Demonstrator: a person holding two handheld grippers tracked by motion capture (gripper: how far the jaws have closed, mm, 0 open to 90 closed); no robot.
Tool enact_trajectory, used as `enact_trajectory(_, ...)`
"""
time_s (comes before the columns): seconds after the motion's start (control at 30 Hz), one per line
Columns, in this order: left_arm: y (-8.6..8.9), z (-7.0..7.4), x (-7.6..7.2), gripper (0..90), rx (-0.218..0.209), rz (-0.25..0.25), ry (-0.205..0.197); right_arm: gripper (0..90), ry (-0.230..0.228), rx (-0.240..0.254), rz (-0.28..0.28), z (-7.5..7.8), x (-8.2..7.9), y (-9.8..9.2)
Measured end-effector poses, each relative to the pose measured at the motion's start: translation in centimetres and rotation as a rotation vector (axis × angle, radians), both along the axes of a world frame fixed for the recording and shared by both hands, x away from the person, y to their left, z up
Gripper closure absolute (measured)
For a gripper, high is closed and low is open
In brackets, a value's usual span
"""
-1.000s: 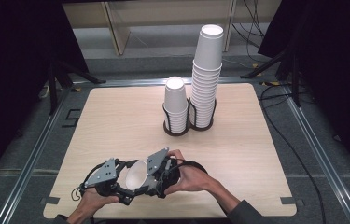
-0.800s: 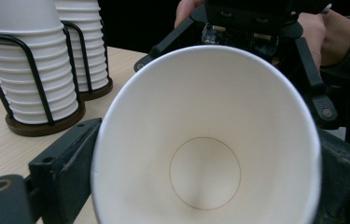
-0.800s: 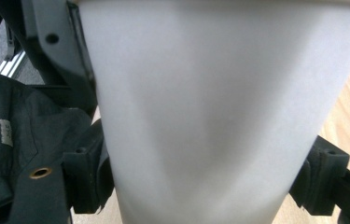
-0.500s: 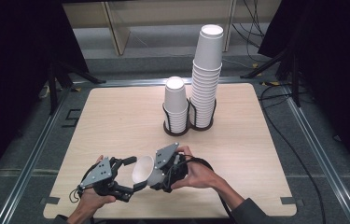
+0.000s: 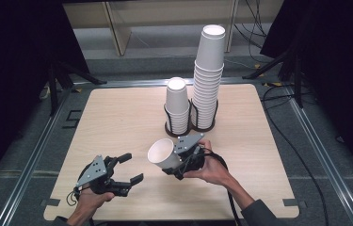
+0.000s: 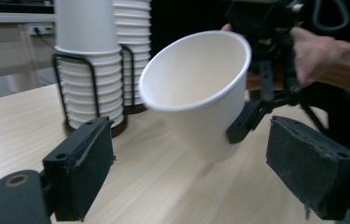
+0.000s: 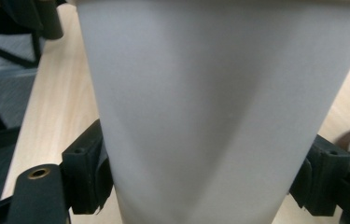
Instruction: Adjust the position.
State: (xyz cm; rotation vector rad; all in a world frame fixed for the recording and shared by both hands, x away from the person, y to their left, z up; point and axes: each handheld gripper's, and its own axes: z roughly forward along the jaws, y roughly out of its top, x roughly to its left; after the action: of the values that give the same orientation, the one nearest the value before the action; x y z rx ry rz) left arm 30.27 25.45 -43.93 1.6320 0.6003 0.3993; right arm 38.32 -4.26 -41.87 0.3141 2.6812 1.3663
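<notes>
**Clerk:** Item one, nearest the desk's front edge?

**Keeper:** Left hand-held gripper, in the person's left hand. Its jaws are spread wide with nothing between the pads. It sits low over the pale wooden desk, and its jaws point toward the cup.

**Clerk:** Item two?

**Keeper:** One white paper cup, just beyond and to the right of item one and well clear of its jaws. It is held off the desk and tilted, with its open mouth turned toward the left hand-held gripper. The inside looks empty in the left gripper view.

**Clerk:** What holds it?

**Keeper:** Right hand-held gripper, in the person's right hand. It is pinching the cup low on its wall. In the right gripper view, one black pad presses on each side of the cup. A black cable trails back along the forearm.

**Clerk:** Farther in?

**Keeper:** Black wire holder with two rings, past the middle of the desk. The left ring carries a short stack of cups. The right ring carries a tall stack of cups, roughly twice as high. Both stacks stand upright, mouths up, just beside each other.

**Clerk:** Beyond the desk?

**Keeper:** Grey floor, stand legs and loose cables.
</notes>
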Motion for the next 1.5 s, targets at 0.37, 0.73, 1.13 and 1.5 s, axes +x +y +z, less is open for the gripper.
enact_trajectory(0.37,0.4,-0.1,0.1,14.4,0.014,0.07,-0.013,21.3,-0.034,0.088,-0.112,-0.2,1.1,-3.0)
enact_trajectory(0.73,0.4,0.0,0.3,14.4,0.008,0.079,-0.008,21.2,-0.037,0.154,-0.247,-0.6,1.6,-7.2)
enact_trajectory(1.13,0.3,-0.2,0.5,14.5,-0.01,0.068,-0.017,21.1,-0.076,0.272,-0.435,-1.1,2.6,-12.7)
enact_trajectory(1.5,0.4,-0.2,0.4,14.4,0.008,0.076,0.001,21.0,-0.115,0.323,-0.622,-2.2,3.8,-17.0)
